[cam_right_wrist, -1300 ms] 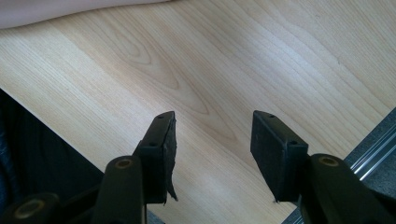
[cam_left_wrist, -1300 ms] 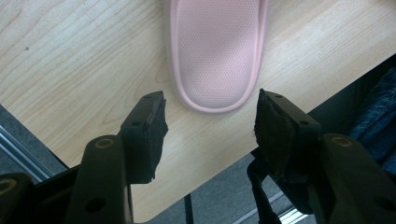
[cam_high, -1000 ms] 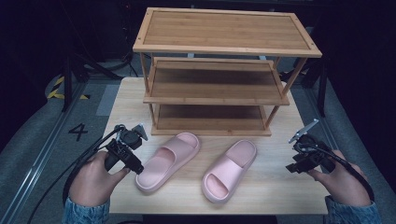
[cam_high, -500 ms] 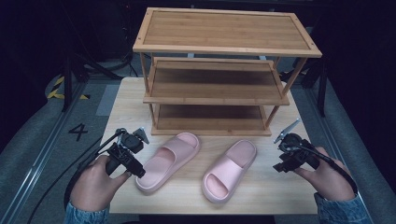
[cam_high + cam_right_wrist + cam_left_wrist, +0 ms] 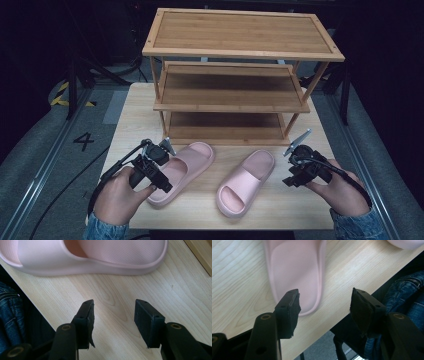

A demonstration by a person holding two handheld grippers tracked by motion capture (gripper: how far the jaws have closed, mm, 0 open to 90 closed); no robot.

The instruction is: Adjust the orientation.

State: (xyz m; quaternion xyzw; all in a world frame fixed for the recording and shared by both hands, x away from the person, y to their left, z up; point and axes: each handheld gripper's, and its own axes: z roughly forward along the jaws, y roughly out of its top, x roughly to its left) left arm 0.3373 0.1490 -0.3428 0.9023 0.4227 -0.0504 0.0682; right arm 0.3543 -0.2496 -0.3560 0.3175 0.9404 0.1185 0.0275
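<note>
Slippers (image 5: 182,172), two; claws (image 5: 160,182), two.

High view overhead; tool views close, sharing table (image 5: 200,210).

Lab: railed, numbered floor (image 5: 83,141) (dark backdrop).

Two pink slippers (image 5: 182,170) on a pale wood-grain table (image 5: 135,120); brown wooden rack (image 5: 240,35); black claws.
</note>
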